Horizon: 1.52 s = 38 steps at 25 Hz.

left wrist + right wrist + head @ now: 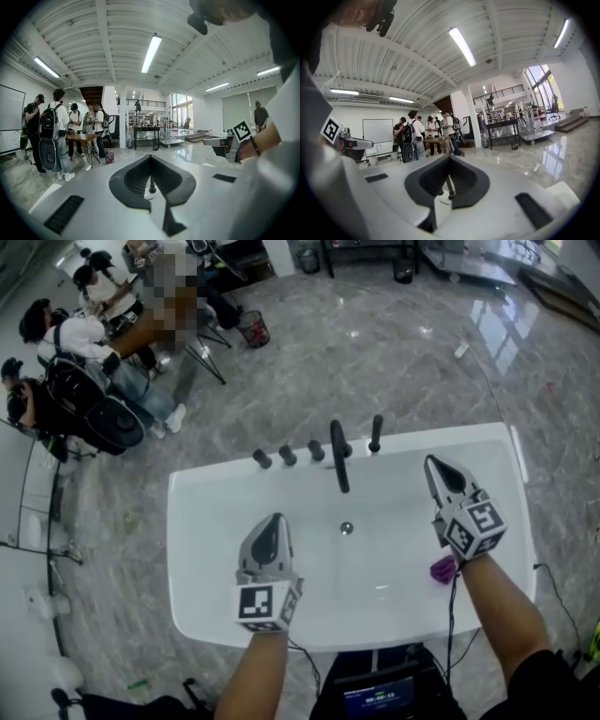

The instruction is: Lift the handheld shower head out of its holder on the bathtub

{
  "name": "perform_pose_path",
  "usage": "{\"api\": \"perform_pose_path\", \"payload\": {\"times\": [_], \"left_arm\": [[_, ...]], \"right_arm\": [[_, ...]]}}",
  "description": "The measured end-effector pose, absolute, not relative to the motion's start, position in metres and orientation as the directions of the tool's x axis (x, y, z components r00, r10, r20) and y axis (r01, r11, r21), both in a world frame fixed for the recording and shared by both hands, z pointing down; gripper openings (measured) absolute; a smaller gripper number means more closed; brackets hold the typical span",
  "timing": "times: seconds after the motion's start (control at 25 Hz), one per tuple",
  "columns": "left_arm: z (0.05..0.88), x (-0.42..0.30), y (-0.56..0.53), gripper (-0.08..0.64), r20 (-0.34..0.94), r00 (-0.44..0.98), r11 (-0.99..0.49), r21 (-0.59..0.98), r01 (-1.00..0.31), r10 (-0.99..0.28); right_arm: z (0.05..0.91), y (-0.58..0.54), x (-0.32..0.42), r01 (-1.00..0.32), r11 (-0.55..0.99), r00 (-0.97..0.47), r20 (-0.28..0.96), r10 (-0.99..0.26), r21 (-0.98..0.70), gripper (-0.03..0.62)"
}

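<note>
Grey veined marble floor [375,352], polished & reflective. On it one white glossy rectangular bathtub [202,549], smooth, w/ rounded corners, seen from above.

Two grey plastic grippers over the basin, each w/ a marker cube [265,604]: left gripper [274,519] mid-tub, right gripper [432,463] nearer the far rim, on the right side. Both have jaws pressed together at the tips w/ nothing clamped btwn them, only a spade-shaped hollow behind the tips.

Fittings are all black, on the far rim. One arched spout [338,457] reaches over the basin. Just right of it is the slim black rod-shaped handheld shower head [375,434], upright in its holder [374,449]. It stands beyond & left of the right gripper's tips, apart, no contact, and well apart from the left gripper. Left of the spout, 3 short round knobs [288,456] in a row.

One small chrome drain [346,528] in the tub bottom, btwn the two grippers.
</note>
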<state>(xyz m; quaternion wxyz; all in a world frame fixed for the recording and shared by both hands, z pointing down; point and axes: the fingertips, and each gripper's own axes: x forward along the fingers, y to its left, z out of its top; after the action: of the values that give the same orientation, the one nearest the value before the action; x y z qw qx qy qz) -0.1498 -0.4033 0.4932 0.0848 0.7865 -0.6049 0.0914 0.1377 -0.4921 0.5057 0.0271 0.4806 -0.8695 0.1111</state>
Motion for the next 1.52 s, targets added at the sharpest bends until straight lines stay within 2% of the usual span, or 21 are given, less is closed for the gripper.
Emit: {"api": "perform_pose_path", "payload": {"times": [0.72, 1.12, 1.32, 1.52], "left_arm": [[0.555, -0.136, -0.446, 0.008, 0.248, 0.260, -0.268, 0.001, -0.963, -0.933], [0.558, -0.131, -0.474, 0.008, 0.207, 0.263, -0.267, 0.009, -0.964, -0.942], [0.568, -0.128, -0.476, 0.008, 0.208, 0.262, -0.269, -0.005, -0.963, -0.942], [0.569, -0.127, -0.480, 0.008, 0.202, 0.258, -0.264, -0.005, -0.964, -0.945]], "right_arm": [[0.584, -0.548, 0.123, -0.825, 0.549, -0.565, 0.192, -0.802, -0.134, 0.004], [0.614, -0.589, 0.104, -0.835, 0.541, -0.549, 0.222, -0.806, -0.104, 0.006], [0.636, -0.600, 0.089, -0.806, 0.588, -0.586, 0.234, -0.776, -0.069, 0.014], [0.663, -0.613, 0.092, -0.818, 0.568, -0.569, 0.272, -0.776, -0.090, 0.038]]}}
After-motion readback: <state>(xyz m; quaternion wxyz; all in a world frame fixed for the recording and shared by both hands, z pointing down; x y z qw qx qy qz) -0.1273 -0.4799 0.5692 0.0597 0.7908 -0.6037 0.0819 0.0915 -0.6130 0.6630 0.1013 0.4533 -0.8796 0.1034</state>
